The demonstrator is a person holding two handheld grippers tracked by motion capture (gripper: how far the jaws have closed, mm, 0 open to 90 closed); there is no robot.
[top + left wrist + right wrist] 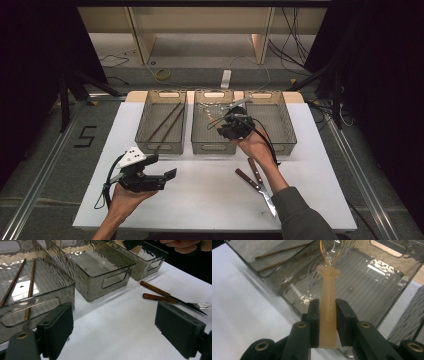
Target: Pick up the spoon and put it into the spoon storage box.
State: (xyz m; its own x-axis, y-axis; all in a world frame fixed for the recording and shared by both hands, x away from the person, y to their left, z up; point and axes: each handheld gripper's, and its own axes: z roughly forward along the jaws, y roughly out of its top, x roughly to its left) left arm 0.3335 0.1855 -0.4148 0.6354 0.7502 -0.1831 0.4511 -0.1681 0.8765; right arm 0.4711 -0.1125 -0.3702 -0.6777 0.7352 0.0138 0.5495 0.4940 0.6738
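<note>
My right gripper is shut on the cream handle of a spoon. It holds the spoon over the near end of the middle clear tray, with the shiny bowl pointing away toward the tray's far end. At the front left of the table my left gripper rests in a hand. Its jaws stand wide apart with nothing between them, and they face the trays.
Two brown chopsticks lie in the left tray. A third tray stands at the right. A wooden-handled knife and fork lie on the white table at front right.
</note>
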